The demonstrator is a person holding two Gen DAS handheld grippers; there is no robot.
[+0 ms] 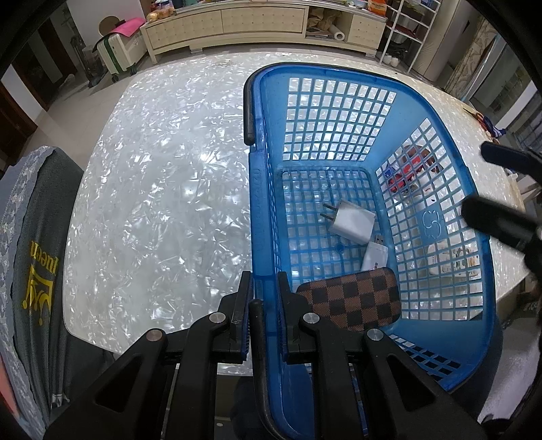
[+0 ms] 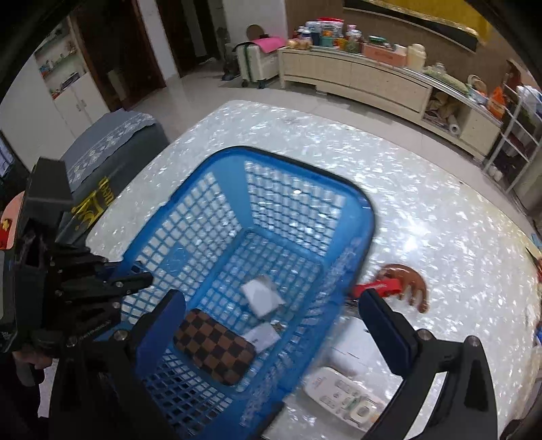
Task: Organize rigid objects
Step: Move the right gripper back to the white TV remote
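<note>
A blue plastic basket stands on the shiny white table. Inside lie a white plug adapter, a white USB stick and a brown checkered case. My left gripper is shut on the basket's left rim. My right gripper is open and empty above the basket; the checkered case and the adapter show between its fingers. Its fingertips show at the right edge of the left wrist view.
Right of the basket on the table lie a white remote, a white box, a red object and a brown wooden comb. A covered chair stands at the table's left. A long cabinet lines the far wall.
</note>
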